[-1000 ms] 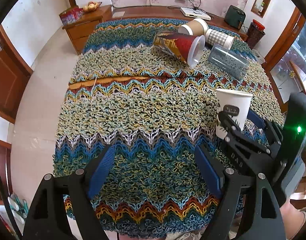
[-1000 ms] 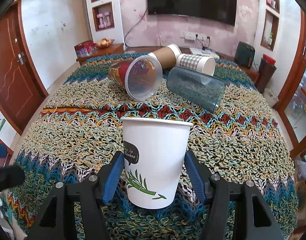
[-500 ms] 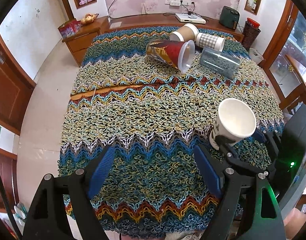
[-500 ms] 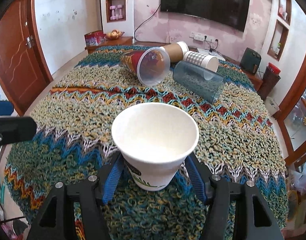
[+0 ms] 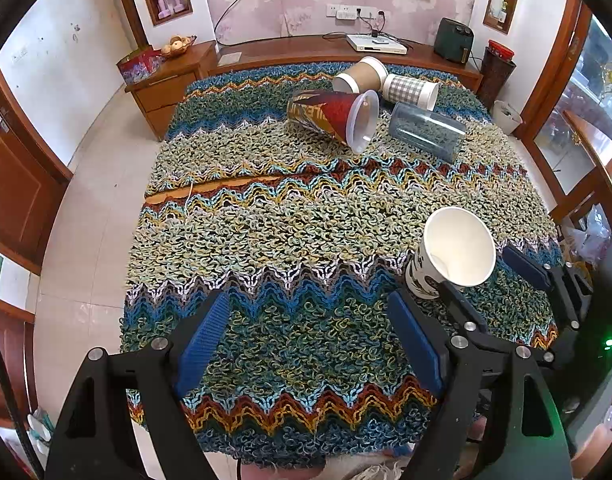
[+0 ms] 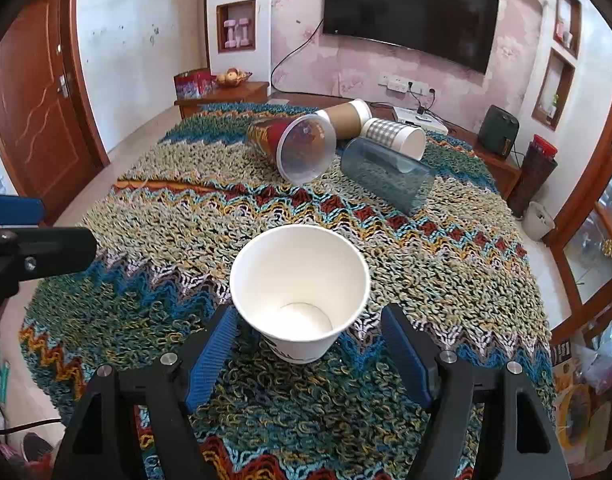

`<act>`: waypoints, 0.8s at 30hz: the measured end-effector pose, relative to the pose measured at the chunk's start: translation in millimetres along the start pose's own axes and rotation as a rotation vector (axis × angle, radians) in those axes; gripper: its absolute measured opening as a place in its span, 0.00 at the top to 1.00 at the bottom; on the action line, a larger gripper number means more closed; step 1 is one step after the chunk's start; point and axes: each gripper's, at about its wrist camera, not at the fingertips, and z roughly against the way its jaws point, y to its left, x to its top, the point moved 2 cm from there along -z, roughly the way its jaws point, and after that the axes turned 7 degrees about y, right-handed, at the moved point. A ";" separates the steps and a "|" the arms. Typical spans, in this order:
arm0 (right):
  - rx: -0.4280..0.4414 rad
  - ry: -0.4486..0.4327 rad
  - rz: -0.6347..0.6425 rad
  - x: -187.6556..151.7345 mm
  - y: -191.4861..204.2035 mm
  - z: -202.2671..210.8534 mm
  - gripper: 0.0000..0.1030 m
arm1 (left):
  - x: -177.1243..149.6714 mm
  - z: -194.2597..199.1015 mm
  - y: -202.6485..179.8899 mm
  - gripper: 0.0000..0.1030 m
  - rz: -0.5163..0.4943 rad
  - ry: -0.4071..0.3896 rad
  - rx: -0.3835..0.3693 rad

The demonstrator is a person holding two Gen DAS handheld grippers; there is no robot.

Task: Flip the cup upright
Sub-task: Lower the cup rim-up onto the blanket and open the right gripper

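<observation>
A white paper cup (image 6: 299, 292) with a green leaf print stands upright on the knitted cloth (image 6: 185, 216), mouth up. My right gripper (image 6: 310, 344) is open, its blue pads either side of the cup's base with gaps showing. The cup (image 5: 452, 254) also shows in the left wrist view, with the right gripper (image 5: 480, 282) around it. My left gripper (image 5: 310, 336) is open and empty above the cloth's near part.
Several cups lie on their sides at the far end: a red-printed clear cup (image 6: 293, 146), a brown paper cup (image 6: 346, 116), a checked cup (image 6: 394, 136) and a blue-grey tumbler (image 6: 386, 176). A wooden cabinet (image 5: 338, 46) runs behind the table.
The right gripper has risen and tilted down over the cup and its pads have opened away from the cup's sides. The left gripper has lifted slightly.
</observation>
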 end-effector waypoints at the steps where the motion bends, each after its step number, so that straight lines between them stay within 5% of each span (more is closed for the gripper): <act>1: 0.005 -0.002 -0.001 -0.6 -2.0 5.0 0.27 | -0.3 1.5 -0.1 0.18 0.001 -0.002 -0.002; 14: 0.090 -0.047 -0.094 21.7 -27.9 84.7 0.27 | 0.9 33.4 -7.7 0.18 0.006 -0.052 -0.036; 24: -0.010 -0.047 -0.171 44.3 -36.2 134.9 0.27 | 6.6 65.8 -21.5 0.18 0.022 -0.113 -0.041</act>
